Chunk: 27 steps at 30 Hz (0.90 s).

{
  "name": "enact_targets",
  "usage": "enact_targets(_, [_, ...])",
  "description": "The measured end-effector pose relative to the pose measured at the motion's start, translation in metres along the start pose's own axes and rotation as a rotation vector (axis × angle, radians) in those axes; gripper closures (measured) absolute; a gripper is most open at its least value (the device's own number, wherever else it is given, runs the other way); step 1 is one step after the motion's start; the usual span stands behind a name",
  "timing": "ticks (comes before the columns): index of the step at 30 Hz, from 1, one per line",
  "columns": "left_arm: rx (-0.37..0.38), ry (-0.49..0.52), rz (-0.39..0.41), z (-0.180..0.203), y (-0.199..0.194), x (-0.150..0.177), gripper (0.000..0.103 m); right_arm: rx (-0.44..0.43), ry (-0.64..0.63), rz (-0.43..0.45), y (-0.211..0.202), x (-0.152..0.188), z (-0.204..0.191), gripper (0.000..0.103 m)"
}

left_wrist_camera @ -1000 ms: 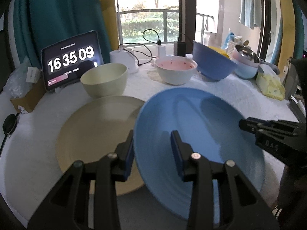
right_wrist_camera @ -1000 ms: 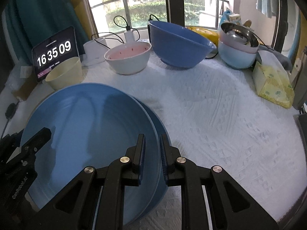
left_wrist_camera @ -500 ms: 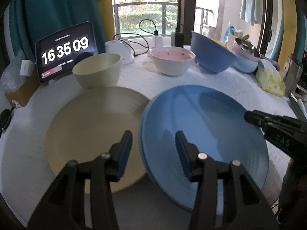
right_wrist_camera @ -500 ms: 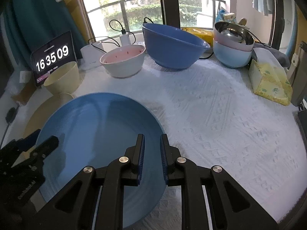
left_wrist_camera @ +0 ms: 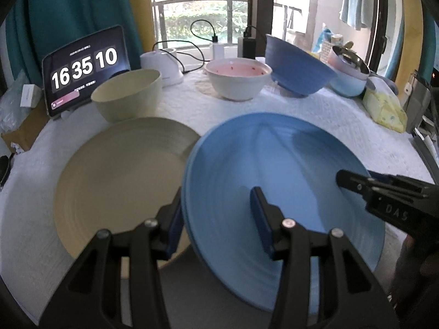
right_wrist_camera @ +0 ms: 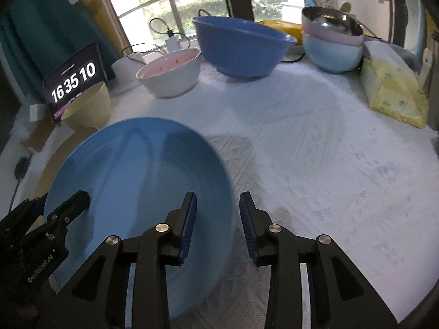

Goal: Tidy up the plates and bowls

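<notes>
A stack of blue plates (left_wrist_camera: 274,170) lies on the white cloth, its left edge over a beige plate (left_wrist_camera: 118,181). It also shows in the right wrist view (right_wrist_camera: 131,170). My left gripper (left_wrist_camera: 216,216) is open, its jaws astride the blue stack's left rim. My right gripper (right_wrist_camera: 218,219) is open, its jaws astride the stack's right rim. A beige bowl (left_wrist_camera: 129,96), a white bowl with a pink inside (left_wrist_camera: 237,78) and a large dark blue bowl (left_wrist_camera: 296,68) stand behind.
A tablet clock (left_wrist_camera: 82,68) leans at the back left. A light blue bowl with a pink and a steel bowl nested in it (right_wrist_camera: 332,44) and a yellow tissue pack (right_wrist_camera: 392,90) stand at the right. A white kettle (left_wrist_camera: 162,65) and chargers sit by the window.
The right gripper has opened and let go of the top blue plate, which now lies flat on the one below. The left gripper has opened wider.
</notes>
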<state>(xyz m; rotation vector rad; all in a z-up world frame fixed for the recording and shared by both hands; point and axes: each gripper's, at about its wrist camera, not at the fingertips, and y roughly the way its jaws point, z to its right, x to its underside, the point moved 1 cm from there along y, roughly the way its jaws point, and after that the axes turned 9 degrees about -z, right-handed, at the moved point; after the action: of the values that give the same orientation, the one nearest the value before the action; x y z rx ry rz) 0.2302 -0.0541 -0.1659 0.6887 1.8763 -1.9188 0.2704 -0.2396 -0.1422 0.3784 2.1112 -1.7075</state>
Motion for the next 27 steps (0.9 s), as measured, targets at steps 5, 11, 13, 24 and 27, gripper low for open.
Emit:
enact_targets(5, [0.009, 0.012, -0.012, 0.006, 0.001, -0.001, 0.056, 0.01, 0.015, 0.006, -0.001, -0.001, 0.004, 0.077])
enact_targets(11, [0.036, 0.05, -0.018, 0.025, 0.003, -0.003, 0.056, 0.041, 0.041, 0.025, -0.009, -0.003, 0.021, 0.077])
enact_targets(13, [0.05, 0.062, -0.027, 0.031, 0.005, -0.004, 0.056, 0.05, 0.053, 0.032, -0.012, -0.004, 0.028, 0.077])
enact_targets(24, [0.063, 0.052, -0.105, 0.039, 0.025, -0.009, 0.055, 0.075, 0.084, 0.048, -0.018, -0.004, 0.04, 0.077])
enact_targets(27, [0.069, 0.046, -0.08, 0.037, 0.018, -0.01, 0.055, 0.086, 0.082, 0.056, -0.021, -0.006, 0.038, 0.077])
